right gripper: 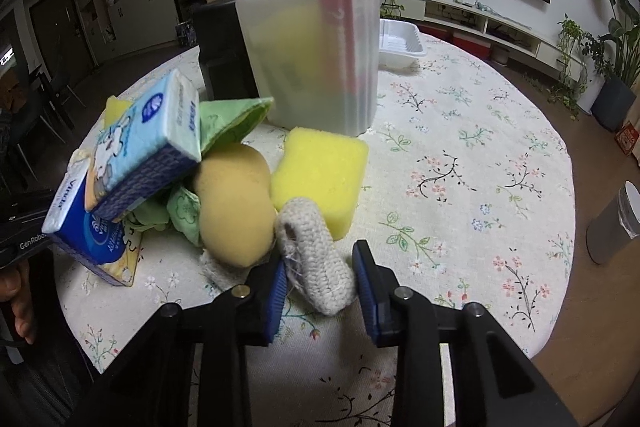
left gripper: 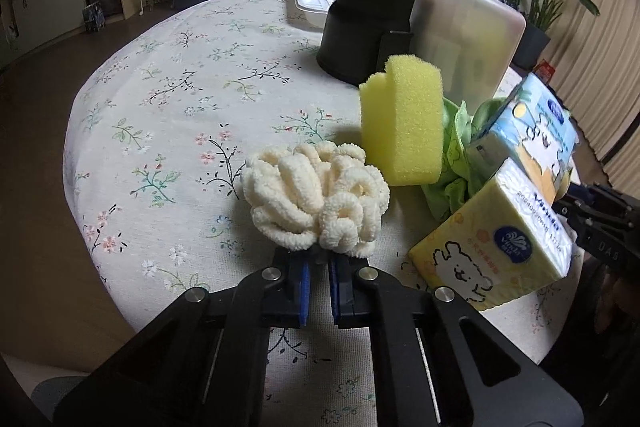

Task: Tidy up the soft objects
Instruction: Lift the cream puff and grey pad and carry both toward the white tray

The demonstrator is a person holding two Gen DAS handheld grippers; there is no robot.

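Note:
My left gripper is shut on the near edge of a cream chenille scrubber that rests on the floral tablecloth. Behind it a yellow sponge stands upright against a green cloth. Two tissue packs, one yellow and one blue, lean at the right. My right gripper is open, its jaws on either side of a grey knitted piece. Beside the knitted piece lie a tan sponge, a yellow sponge, the green cloth and the tissue packs.
A frosted plastic box and a black container stand behind the pile. A white foam tray sits at the far table edge. A grey cylinder stands off the table at right. Potted plants line the room.

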